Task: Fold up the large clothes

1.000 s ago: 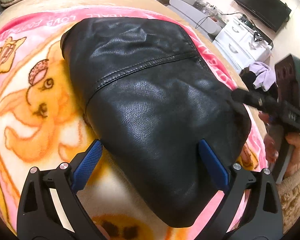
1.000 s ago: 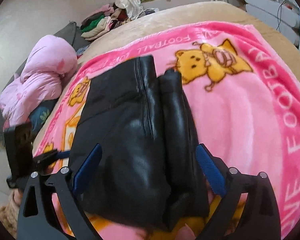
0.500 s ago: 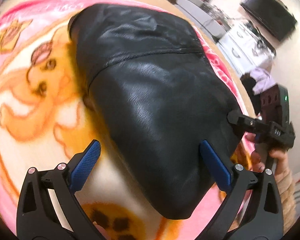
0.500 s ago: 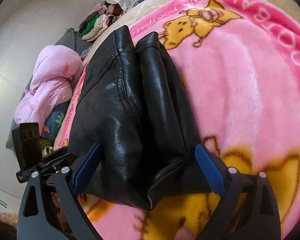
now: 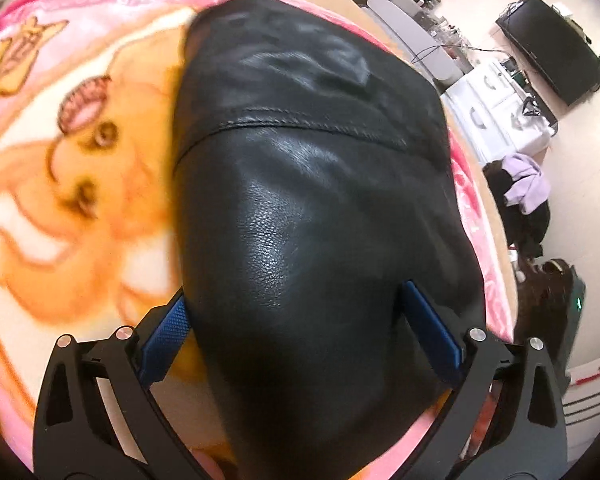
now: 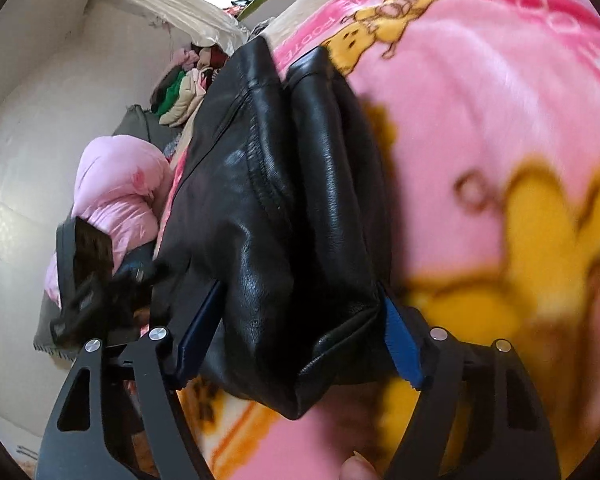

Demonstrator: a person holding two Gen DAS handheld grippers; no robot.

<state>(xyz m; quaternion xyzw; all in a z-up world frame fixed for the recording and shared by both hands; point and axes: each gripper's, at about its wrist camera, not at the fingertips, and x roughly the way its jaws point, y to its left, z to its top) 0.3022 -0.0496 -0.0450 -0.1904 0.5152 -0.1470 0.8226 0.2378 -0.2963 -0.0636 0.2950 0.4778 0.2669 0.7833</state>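
1. Left wrist view: the black leather jacket (image 5: 308, 208) lies folded on the pink blanket (image 5: 80, 184) with orange cartoon animals, and it fills the middle of the picture.
2. The left claw (image 5: 300, 332) has its two blue pads (image 5: 166, 336) spread wide, one at 8 o'clock and one at 4 o'clock. The near end of the jacket bulges between them. The left pad sits right at the jacket's edge. I cannot tell if the pads press on it.
3. At 2 o'clock there is a white dresser (image 5: 496, 108) and a dark TV (image 5: 552, 60). A purple cloth (image 5: 528, 184) lies at 3 o'clock.
4. Right wrist view: the jacket (image 6: 284, 216) runs from the middle up to 12 o'clock on the blanket (image 6: 480, 140).
5. The right claw (image 6: 300, 336) has just been closing. Its blue pads (image 6: 400, 344) sit against both sides of the jacket's near end, pinching it.
6. The other claw's black body (image 6: 88, 280) shows at 9 o'clock, by the jacket's left edge.
7. A puffy pink coat (image 6: 116, 196) lies at 9 o'clock. A pile of clothes (image 6: 184, 96) is at 11 o'clock.
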